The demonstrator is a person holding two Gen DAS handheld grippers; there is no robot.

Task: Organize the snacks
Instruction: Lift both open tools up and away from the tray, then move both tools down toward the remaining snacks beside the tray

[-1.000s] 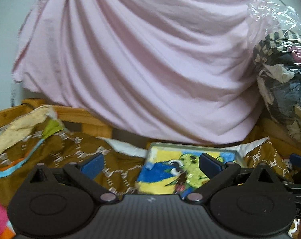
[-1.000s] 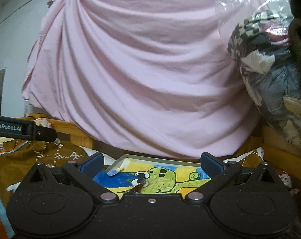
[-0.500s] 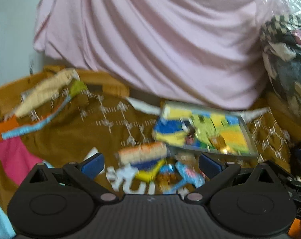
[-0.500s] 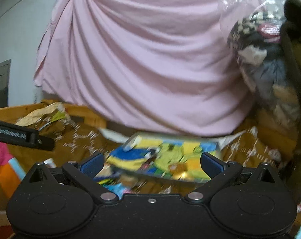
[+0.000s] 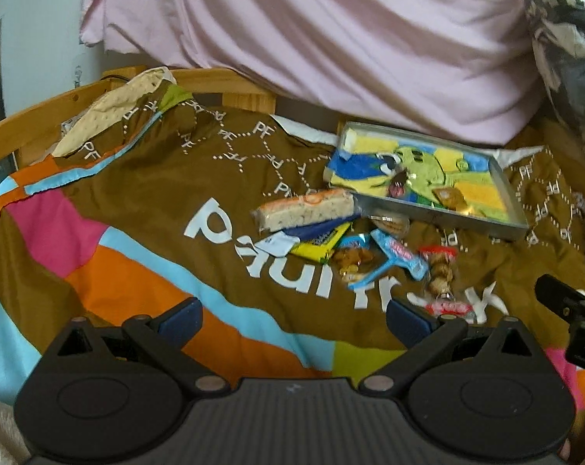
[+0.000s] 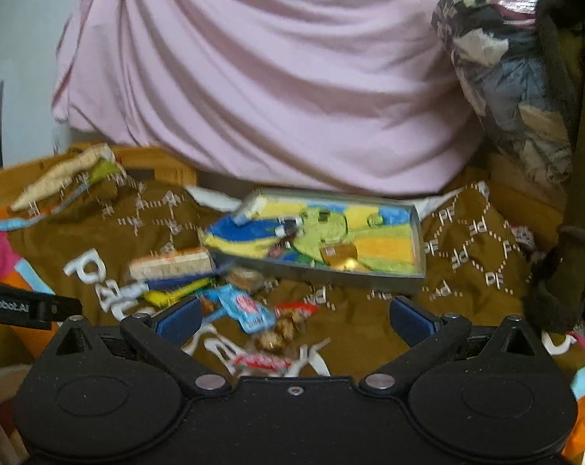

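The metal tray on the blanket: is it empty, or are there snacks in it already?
Nearly empty. The metal tray holds only a few small wrapped pieces on its cartoon lining; most snacks, like the long cracker pack, lie outside on the blanket.

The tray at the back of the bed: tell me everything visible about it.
The tray is shallow, rectangular, with grey, metal-looking walls. A yellow, blue and green cartoon cloth lines it, and a small gold-wrapped snack lies inside. It sits tilted on the brown blanket below the pink sheet. The long wrapped bar touches its near-left corner.

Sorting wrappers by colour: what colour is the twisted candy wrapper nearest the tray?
Light blue candy wrapper, clearest in the left wrist view.
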